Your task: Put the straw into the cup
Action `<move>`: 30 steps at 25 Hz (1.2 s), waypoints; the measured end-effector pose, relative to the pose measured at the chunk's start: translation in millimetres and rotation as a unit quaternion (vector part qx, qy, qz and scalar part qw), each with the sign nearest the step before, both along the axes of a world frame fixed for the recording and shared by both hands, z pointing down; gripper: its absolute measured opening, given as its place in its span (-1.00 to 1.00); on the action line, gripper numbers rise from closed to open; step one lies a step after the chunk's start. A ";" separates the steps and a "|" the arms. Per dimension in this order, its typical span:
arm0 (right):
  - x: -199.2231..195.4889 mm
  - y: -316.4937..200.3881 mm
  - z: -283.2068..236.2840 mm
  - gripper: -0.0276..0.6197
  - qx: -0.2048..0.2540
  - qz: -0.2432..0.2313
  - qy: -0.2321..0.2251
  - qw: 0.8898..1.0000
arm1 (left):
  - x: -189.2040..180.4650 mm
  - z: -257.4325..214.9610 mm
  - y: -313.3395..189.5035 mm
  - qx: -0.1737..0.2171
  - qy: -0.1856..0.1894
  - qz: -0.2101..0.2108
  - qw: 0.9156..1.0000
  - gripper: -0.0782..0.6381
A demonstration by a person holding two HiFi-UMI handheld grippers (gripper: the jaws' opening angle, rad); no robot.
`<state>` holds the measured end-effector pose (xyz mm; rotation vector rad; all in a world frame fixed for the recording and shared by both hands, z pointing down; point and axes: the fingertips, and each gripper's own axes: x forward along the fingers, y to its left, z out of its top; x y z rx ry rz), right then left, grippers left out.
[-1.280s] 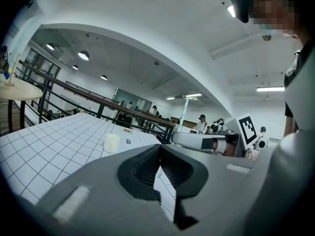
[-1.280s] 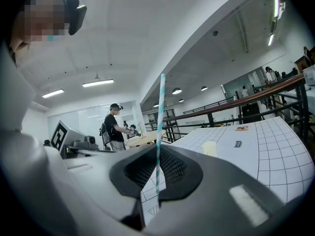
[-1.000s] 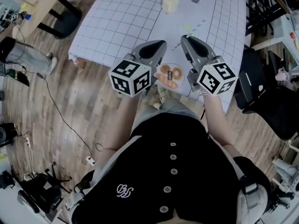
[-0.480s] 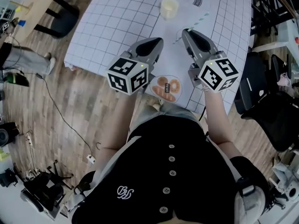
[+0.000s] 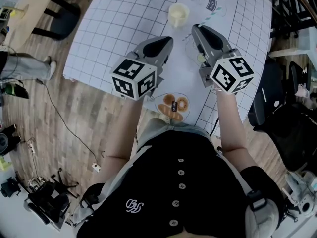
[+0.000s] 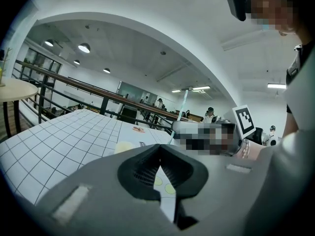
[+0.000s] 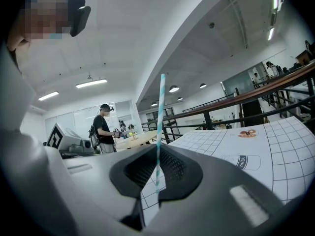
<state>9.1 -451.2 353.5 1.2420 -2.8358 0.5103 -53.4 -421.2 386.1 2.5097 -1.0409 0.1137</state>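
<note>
A pale yellow cup (image 5: 178, 15) stands on the far part of the gridded table (image 5: 114, 29); the left gripper view shows the cup (image 6: 124, 146) just past the jaws. My right gripper (image 5: 196, 29) is shut on a blue-and-white striped straw (image 7: 159, 132), which stands upright between its pads. This gripper hovers just right of the cup, a little nearer to me. In the head view the straw (image 5: 212, 13) shows faintly beyond the jaw tips. My left gripper (image 5: 168, 39) hangs below the cup, its jaws together with nothing between them.
The table cover carries printed pictures: a milk bottle (image 5: 211, 5), a plate of pastries (image 5: 173, 105) near the front edge, and yellow-green dots (image 5: 200, 57). Black chairs (image 5: 277, 108) stand at the right. A wooden table (image 5: 29, 9) and a bystander's leg (image 5: 25, 63) are at the left.
Both grippers have moved forward over the table toward the cup, the right one carrying the straw. The pastry picture now lies behind them, near the person's body.
</note>
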 end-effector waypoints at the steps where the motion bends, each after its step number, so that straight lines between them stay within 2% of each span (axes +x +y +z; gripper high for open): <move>1: 0.9 -7.2 1.5 -0.86 -0.001 0.001 -0.001 1.000 | -0.7 1.5 -6.3 -0.002 0.002 -0.004 1.000 -0.79; 6: 4.4 -41.0 9.8 -0.86 -0.004 0.008 -0.003 1.000 | 3.6 11.1 -32.1 -0.016 0.018 -0.017 1.000 -0.79; 13: 2.4 -81.6 21.5 -0.86 -0.001 0.014 -0.013 1.000 | 3.1 32.5 -54.8 -0.026 0.000 -0.006 1.000 -0.79; 22: 0.3 -128.0 59.3 -0.86 -0.033 0.035 -0.031 0.998 | 2.1 55.1 -84.0 -0.044 0.011 -0.022 0.999 -0.78; 30: -8.0 -135.4 104.4 -0.86 -0.068 0.024 0.004 0.997 | 9.6 80.4 -90.2 -0.071 0.006 -0.017 0.997 -0.78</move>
